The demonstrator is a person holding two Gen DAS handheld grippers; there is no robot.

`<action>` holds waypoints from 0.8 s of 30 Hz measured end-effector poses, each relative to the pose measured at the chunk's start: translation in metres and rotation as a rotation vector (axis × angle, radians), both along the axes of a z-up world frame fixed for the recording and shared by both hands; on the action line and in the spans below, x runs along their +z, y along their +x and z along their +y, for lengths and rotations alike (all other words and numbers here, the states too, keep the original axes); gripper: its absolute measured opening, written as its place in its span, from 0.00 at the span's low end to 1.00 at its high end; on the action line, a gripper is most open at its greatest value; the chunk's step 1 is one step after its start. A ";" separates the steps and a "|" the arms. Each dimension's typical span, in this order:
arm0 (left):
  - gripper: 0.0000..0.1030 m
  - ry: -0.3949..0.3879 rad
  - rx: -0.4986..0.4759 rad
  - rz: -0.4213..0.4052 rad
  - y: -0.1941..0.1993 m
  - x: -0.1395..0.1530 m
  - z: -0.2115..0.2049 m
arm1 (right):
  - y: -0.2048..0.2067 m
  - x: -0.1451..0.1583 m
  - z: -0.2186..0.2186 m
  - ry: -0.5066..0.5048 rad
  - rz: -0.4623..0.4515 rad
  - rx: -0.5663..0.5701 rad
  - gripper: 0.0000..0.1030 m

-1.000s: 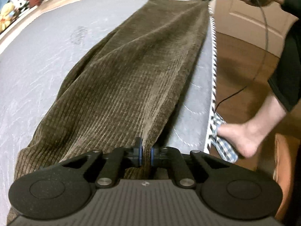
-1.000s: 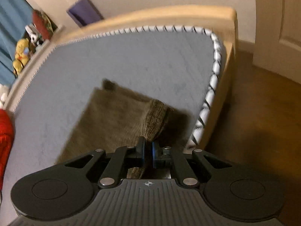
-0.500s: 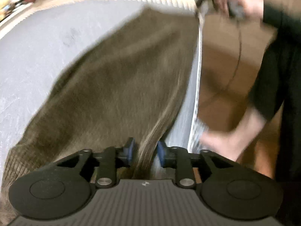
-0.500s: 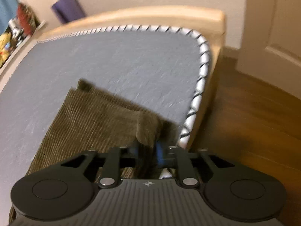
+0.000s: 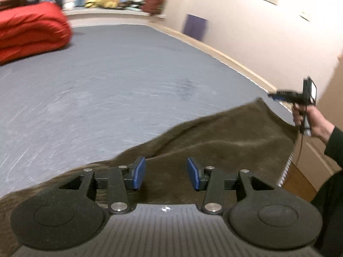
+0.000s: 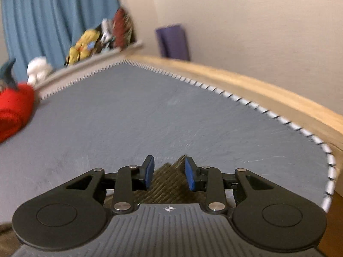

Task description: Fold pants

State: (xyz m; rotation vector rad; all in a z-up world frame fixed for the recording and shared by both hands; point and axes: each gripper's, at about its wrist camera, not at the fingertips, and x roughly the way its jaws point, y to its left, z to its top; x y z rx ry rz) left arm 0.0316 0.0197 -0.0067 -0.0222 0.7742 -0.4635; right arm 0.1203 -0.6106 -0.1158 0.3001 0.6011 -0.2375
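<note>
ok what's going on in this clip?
A person is folding brown corduroy pants on a gray mattress, with a handheld claw in each hand. Both claws are opening: the left claw and the right claw have let go, and the pants lie below the pads, not pinched.

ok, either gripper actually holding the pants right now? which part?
Nothing held. Left gripper and right gripper both have jaws opening, pads clear of the brown corduroy pants, which lie below on the mattress.

Both wrist views, blurred, overlook mattress [image 5: 120, 81].
</note>
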 end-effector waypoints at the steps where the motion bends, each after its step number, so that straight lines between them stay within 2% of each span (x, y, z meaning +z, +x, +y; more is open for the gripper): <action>1: 0.46 0.002 0.023 0.001 0.002 0.000 0.004 | 0.008 -0.007 -0.001 -0.015 0.020 -0.001 0.38; 6: 0.46 0.011 0.104 0.012 0.009 0.000 0.031 | 0.038 -0.034 -0.006 -0.025 0.089 0.046 0.42; 10: 0.46 0.011 0.155 0.017 0.015 0.000 0.049 | 0.047 -0.039 0.006 -0.064 0.115 0.133 0.45; 12: 0.46 0.014 0.180 0.016 0.018 0.000 0.055 | 0.045 -0.036 0.013 -0.106 0.109 0.165 0.34; 14: 0.46 0.008 0.201 0.014 0.021 0.000 0.060 | 0.042 -0.029 0.016 -0.131 0.096 0.169 0.12; 16: 0.46 0.008 0.224 0.007 0.025 0.003 0.065 | 0.040 -0.021 0.005 -0.116 0.029 0.114 0.06; 19: 0.46 -0.006 0.260 -0.004 0.025 0.009 0.071 | 0.031 -0.006 -0.012 -0.095 -0.108 -0.080 0.06; 21: 0.46 -0.008 0.266 -0.008 0.026 0.011 0.072 | 0.034 -0.011 -0.016 -0.079 -0.091 -0.128 0.06; 24: 0.46 0.007 0.282 -0.017 0.024 0.013 0.076 | 0.044 -0.028 -0.013 -0.089 0.002 -0.152 0.07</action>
